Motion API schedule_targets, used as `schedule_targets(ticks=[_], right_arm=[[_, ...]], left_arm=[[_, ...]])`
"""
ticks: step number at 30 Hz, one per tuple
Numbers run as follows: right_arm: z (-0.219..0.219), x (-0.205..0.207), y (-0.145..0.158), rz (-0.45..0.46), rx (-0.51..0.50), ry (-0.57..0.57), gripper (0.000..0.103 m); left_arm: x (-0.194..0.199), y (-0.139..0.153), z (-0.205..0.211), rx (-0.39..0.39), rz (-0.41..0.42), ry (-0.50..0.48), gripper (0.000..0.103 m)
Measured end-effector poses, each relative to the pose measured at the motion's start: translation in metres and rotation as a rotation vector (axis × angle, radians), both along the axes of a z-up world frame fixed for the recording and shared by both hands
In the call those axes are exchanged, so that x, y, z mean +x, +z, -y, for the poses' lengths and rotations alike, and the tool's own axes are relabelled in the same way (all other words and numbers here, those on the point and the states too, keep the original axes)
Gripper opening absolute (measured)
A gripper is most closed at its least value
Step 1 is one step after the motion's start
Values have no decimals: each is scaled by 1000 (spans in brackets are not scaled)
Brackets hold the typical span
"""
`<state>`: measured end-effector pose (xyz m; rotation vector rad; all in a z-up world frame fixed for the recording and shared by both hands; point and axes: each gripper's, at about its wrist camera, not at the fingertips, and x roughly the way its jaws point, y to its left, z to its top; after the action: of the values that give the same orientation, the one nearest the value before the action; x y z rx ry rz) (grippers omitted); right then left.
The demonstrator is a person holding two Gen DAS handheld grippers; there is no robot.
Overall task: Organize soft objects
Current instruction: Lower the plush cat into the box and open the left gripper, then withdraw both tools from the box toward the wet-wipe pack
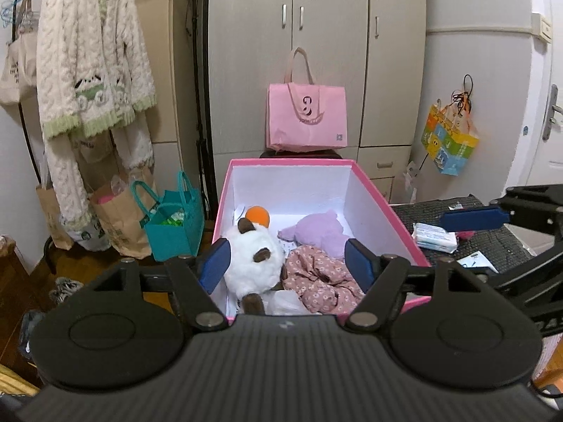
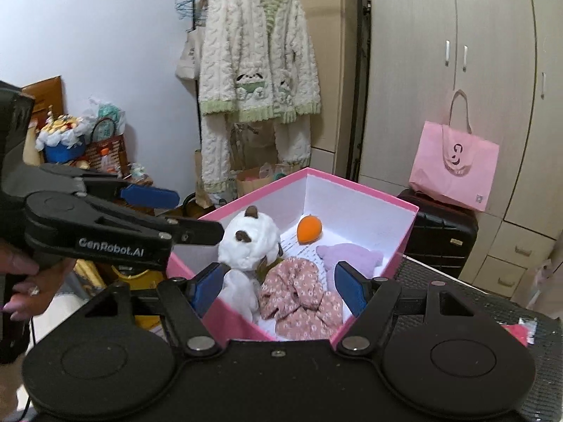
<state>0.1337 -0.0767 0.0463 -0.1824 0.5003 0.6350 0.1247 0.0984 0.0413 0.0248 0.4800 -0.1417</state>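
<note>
Soft toys fill the pink box (image 1: 383, 207): between the wide, empty left gripper (image 1: 288, 267) and right gripper (image 2: 278, 290) lie a white plush (image 1: 251, 258) at 9 o'clock, floral cloth (image 1: 322, 279) at 6, purple plush (image 1: 322, 232) at 2, orange ball (image 1: 257, 216) at 12.

One pink box (image 1: 373, 190) is holding four soft things: one white plush toy (image 1: 251, 260), one orange ball (image 1: 258, 216), one lilac plush (image 1: 320, 232) and one floral cloth (image 1: 322, 281). One pink tote bag (image 1: 306, 119) is standing behind it, and one teal bag (image 1: 174, 225) is sitting beside it.
</note>
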Motion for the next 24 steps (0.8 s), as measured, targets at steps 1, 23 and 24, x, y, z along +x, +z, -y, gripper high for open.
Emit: schedule_targets(ticks=[1, 23, 24], right_arm=[[3, -4, 2, 4, -5, 5, 75], [108, -78, -15, 31, 1, -26, 78], [112, -80, -17, 31, 7, -32, 79]], left_arm=[[-3, 1, 2, 5, -1, 3, 71], [-72, 4, 65, 10, 15, -154, 77], [-73, 3, 70, 10, 18, -162, 78]])
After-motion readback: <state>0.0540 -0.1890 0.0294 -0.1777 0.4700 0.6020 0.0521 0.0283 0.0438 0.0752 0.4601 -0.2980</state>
